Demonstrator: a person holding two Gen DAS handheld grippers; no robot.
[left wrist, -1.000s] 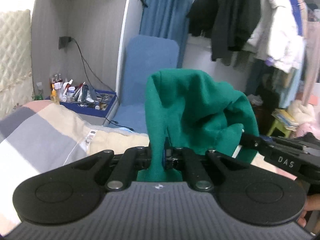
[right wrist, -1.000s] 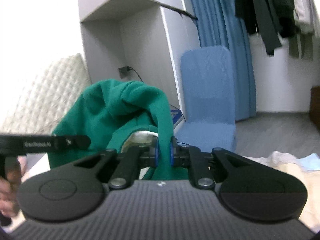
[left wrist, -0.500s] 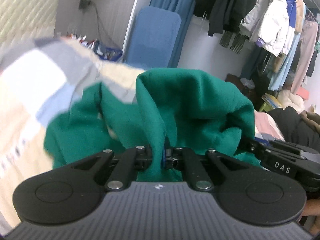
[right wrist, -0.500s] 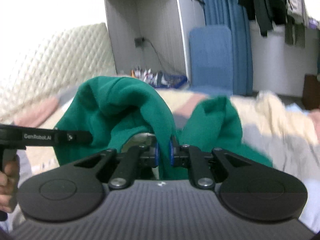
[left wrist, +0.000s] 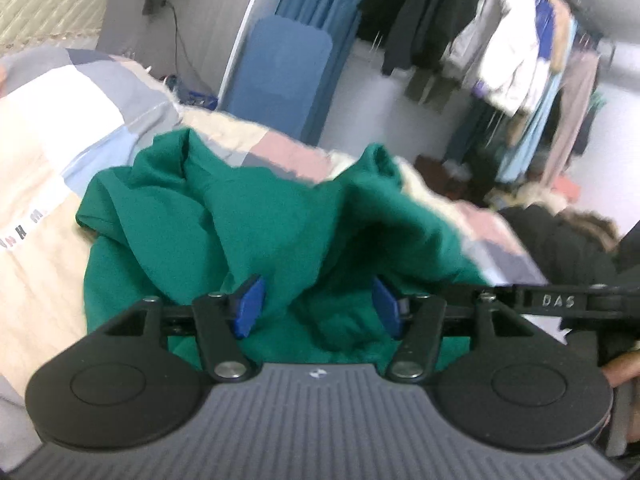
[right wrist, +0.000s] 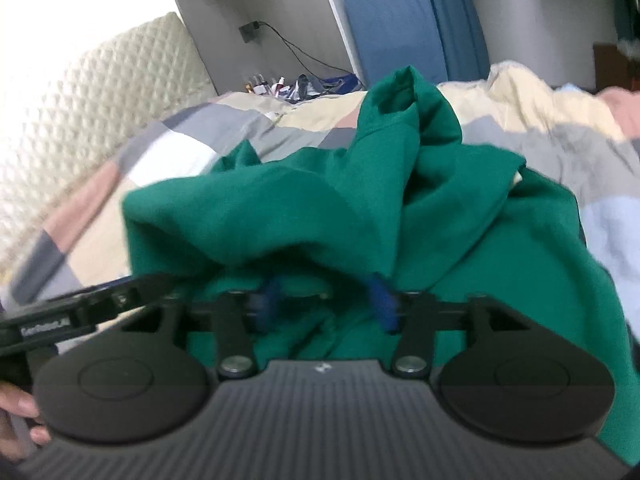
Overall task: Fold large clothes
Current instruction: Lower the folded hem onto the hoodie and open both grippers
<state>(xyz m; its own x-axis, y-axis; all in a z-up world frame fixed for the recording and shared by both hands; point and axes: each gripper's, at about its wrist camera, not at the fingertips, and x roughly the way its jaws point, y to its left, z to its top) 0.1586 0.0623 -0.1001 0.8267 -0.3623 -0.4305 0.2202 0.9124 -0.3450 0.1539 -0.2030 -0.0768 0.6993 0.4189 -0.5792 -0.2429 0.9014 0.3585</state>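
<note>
Green garment (left wrist: 256,216), soft matte knit with thick rounded folds, is seen bunched in a loose heap on the patchwork quilt (left wrist: 60,128). Quilt is made of rectangular blocks in cream, grey, pink, pale blue and white, with a slightly puffy surface.

Left gripper (left wrist: 318,312): jaws are spread wide, the 2 blue pads (left wrist: 250,308) standing well apart. Green fabric lies between and under them, but nothing is pinched.

Right gripper (right wrist: 326,304): jaws likewise spread, blue pads (right wrist: 382,304) partly draped by a fold of the garment (right wrist: 280,208). Edges are motion-blurred; no clamping is seen.

In the right wrist view, 1 tubular end of the cloth, likely a sleeve cuff, is raised into a peak near the far side of the heap. The rest is slumped toward the gripper and off to its right.

Each gripper's black arm is visible at the edge of the other's view, lettered in white.

Background: quilted cream headboard (right wrist: 72,120) with diamond stitching, smooth grey wall, rounded blue padded board (left wrist: 276,80) stood upright, hanging coats (left wrist: 500,52) on a rail.
</note>
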